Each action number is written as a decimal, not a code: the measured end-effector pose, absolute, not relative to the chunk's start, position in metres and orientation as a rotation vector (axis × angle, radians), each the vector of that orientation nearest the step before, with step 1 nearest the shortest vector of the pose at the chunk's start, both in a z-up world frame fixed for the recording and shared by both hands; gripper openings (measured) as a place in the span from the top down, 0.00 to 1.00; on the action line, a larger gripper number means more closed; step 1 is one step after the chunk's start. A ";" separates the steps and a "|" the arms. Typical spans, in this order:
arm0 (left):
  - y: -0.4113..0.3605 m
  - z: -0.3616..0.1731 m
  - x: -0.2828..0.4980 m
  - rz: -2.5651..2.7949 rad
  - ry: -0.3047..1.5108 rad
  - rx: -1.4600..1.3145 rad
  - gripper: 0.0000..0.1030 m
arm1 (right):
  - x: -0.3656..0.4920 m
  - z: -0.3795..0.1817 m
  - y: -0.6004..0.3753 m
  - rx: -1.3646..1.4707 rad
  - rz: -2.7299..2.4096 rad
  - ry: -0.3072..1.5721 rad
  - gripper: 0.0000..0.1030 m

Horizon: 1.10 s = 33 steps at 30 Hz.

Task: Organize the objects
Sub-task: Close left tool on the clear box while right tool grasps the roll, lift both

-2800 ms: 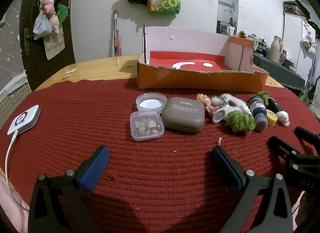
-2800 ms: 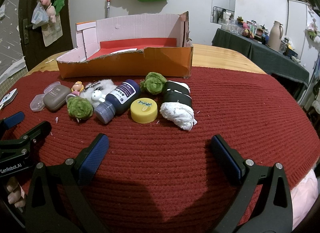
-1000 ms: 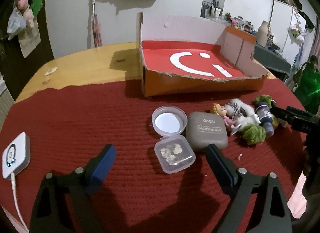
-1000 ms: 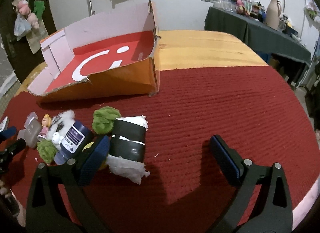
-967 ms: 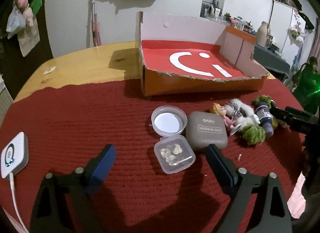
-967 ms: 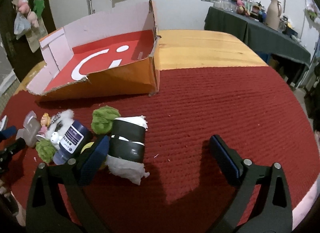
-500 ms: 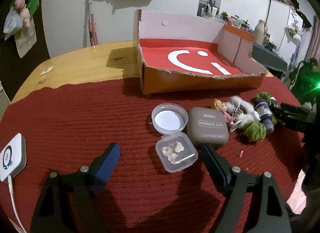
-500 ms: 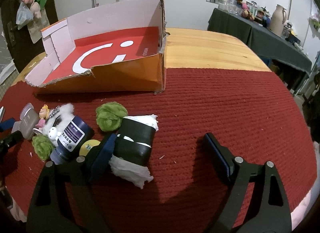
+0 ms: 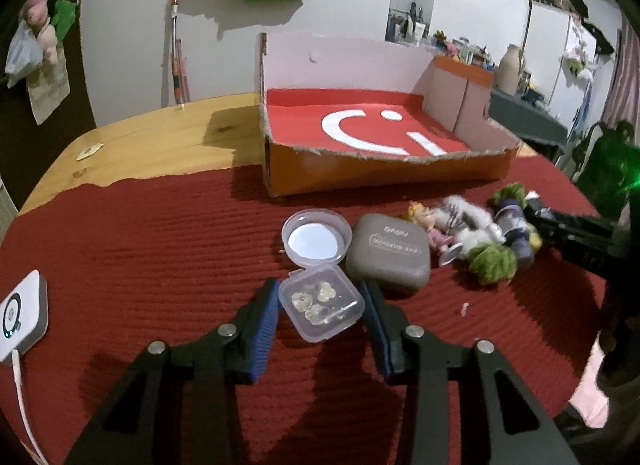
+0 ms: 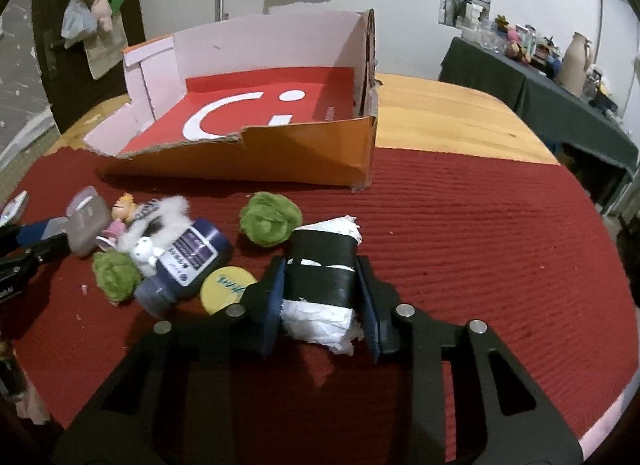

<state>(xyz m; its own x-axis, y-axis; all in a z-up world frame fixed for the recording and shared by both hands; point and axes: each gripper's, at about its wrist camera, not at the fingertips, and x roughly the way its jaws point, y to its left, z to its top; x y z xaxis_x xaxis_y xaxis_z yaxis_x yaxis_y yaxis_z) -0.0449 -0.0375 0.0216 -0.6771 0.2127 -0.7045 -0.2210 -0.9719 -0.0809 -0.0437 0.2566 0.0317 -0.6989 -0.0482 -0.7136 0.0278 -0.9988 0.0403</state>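
Note:
My left gripper (image 9: pixel 320 305) is shut on a small clear plastic box (image 9: pixel 321 304) with pale beads inside, resting on the red mat. My right gripper (image 10: pixel 322 293) is shut on a black-and-white wrapped roll (image 10: pixel 322 285), also on the mat. An open orange cardboard box (image 9: pixel 384 169) with a red floor and white smiley stands behind; it also shows in the right wrist view (image 10: pixel 256 157). Between the grippers lie a round clear lid (image 9: pixel 316 237), a grey eye-shadow case (image 9: pixel 390 253), a small doll (image 10: pixel 122 215), a dark blue bottle (image 10: pixel 186 261), a yellow cap (image 10: pixel 226 289) and green pompoms (image 10: pixel 270 219).
A white device with a cable (image 9: pixel 18 313) lies at the mat's left edge. The red mat (image 10: pixel 500 245) covers a round wooden table (image 9: pixel 152 141). A dark-clothed table (image 10: pixel 540 81) with clutter stands at the right. Bags hang on the wall behind.
Both grippers have moved forward and closed: the left onto the clear plastic box, the right onto the black-and-white roll. Both were wide open half a second ago.

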 end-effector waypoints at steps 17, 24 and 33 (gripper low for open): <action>-0.034 0.050 -0.029 2.724 0.016 -1.000 0.58 | -0.030 0.055 0.255 1.082 -2.881 -0.060 0.69; -0.033 0.080 -0.041 2.746 0.041 -0.930 0.58 | -0.040 0.087 0.256 0.970 -2.885 -0.039 0.69; -0.020 0.103 -0.102 2.697 0.131 -0.972 0.58 | -0.102 0.115 0.254 0.990 -2.793 0.042 0.69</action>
<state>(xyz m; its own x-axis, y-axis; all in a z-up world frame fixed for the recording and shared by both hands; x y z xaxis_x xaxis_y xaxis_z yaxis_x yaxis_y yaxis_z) -0.1019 -0.0200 0.1028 -0.7378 0.2222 -0.6374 -0.2828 -0.9591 -0.0069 -0.1017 0.2544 0.1145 -0.7628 -0.1582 -0.6270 0.1767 -0.9837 0.0331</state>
